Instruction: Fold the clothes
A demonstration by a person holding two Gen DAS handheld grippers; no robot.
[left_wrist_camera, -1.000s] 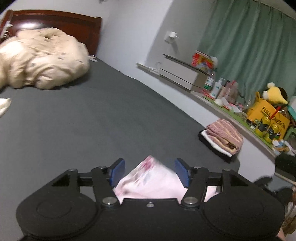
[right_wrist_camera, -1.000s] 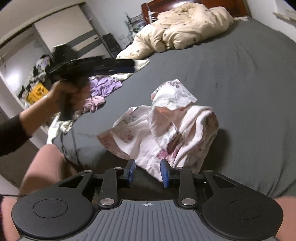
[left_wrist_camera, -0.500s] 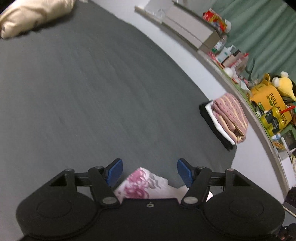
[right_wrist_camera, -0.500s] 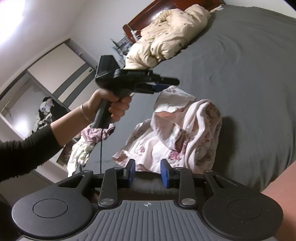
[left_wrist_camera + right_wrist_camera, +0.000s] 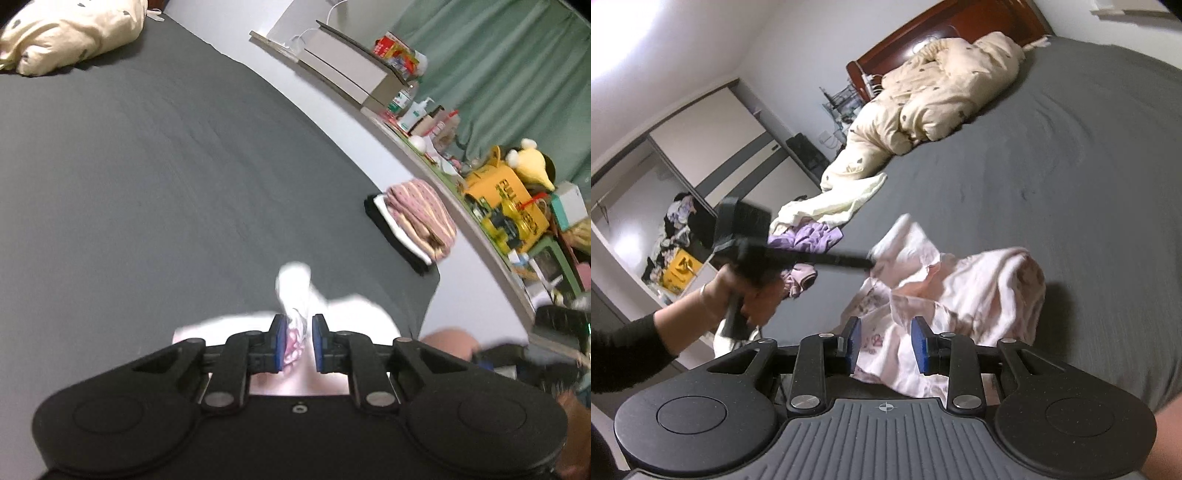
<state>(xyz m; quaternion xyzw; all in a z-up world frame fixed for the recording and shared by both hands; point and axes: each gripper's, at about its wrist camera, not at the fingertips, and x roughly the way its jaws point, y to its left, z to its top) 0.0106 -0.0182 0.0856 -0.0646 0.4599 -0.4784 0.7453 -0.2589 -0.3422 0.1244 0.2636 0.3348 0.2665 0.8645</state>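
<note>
A pink floral garment lies crumpled on the grey bed sheet, near its front edge. My left gripper has a raised fold of that garment between its blue pads. Its jaws are closing and the cloth is pinched upright. In the right wrist view a hand holds the left gripper, whose tips meet the garment's left corner. My right gripper hovers over the garment's near edge. Its jaws stand apart, and the cloth lies under and between them without being pressed.
A cream duvet is heaped by the wooden headboard. Purple clothes and a pale sheet hang off the bed's left side. A folded stack sits at the bed's right corner, beside a cluttered sill.
The left gripper dropped from above the bed onto the garment, and its wide jaws narrowed around a fold. The right gripper stayed over the near edge, tilting a little.
</note>
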